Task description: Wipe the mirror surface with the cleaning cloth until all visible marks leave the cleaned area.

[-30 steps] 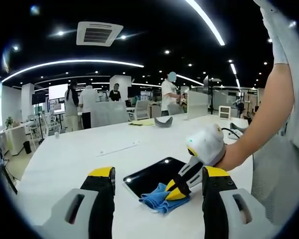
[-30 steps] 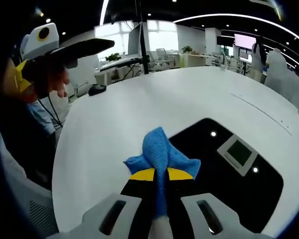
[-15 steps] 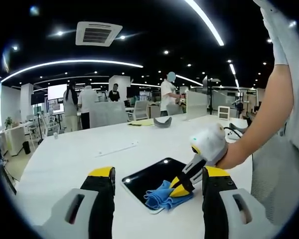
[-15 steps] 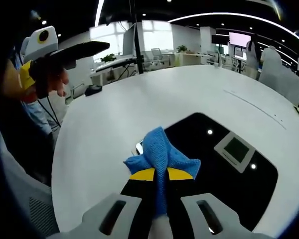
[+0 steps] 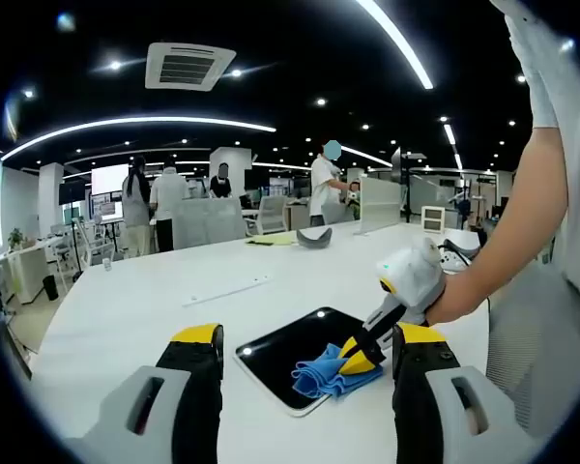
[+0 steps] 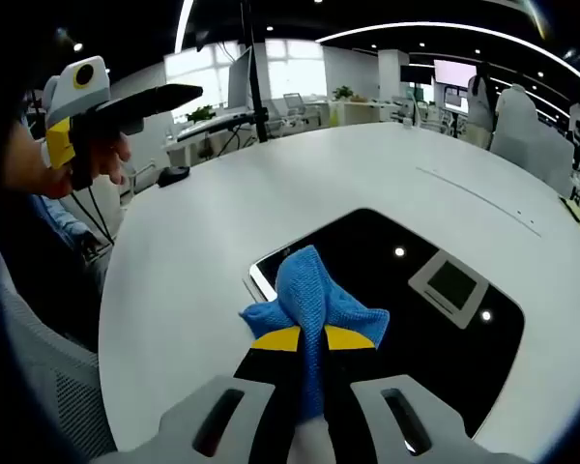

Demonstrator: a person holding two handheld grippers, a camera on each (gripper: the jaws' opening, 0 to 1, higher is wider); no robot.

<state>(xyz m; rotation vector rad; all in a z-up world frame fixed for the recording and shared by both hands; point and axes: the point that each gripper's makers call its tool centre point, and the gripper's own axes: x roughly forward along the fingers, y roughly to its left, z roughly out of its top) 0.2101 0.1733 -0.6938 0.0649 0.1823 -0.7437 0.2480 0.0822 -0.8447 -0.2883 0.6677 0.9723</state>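
A flat, dark, glossy mirror (image 6: 406, 290) with rounded corners and a thin pale edge lies on a broad, smooth white table (image 6: 271, 193) in an open-plan office, its surface reflecting ceiling lights and a square air vent. The right gripper (image 6: 313, 340), its yellow-tipped black jaws clenched together, grasps a crumpled blue cleaning cloth (image 6: 311, 295) of soft, woven texture and presses it onto the near corner of the mirror; in the left gripper view the same cloth (image 5: 331, 367) sits bunched on the mirror (image 5: 290, 353) under that gripper (image 5: 360, 360), which is held by a person's bare forearm (image 5: 503, 251) reaching in from the right. The left gripper (image 5: 304, 338) hovers above the table just short of the mirror, its two yellow-capped jaws standing wide apart and gripping nothing; in the right gripper view it appears off to the left (image 6: 106, 106), well apart from the cloth, in a person's hand. Farther down the table rest a grey bowl-shaped object (image 5: 315, 235) and a yellow sheet (image 5: 269, 239), with several people (image 5: 164, 203) standing among desks beyond.
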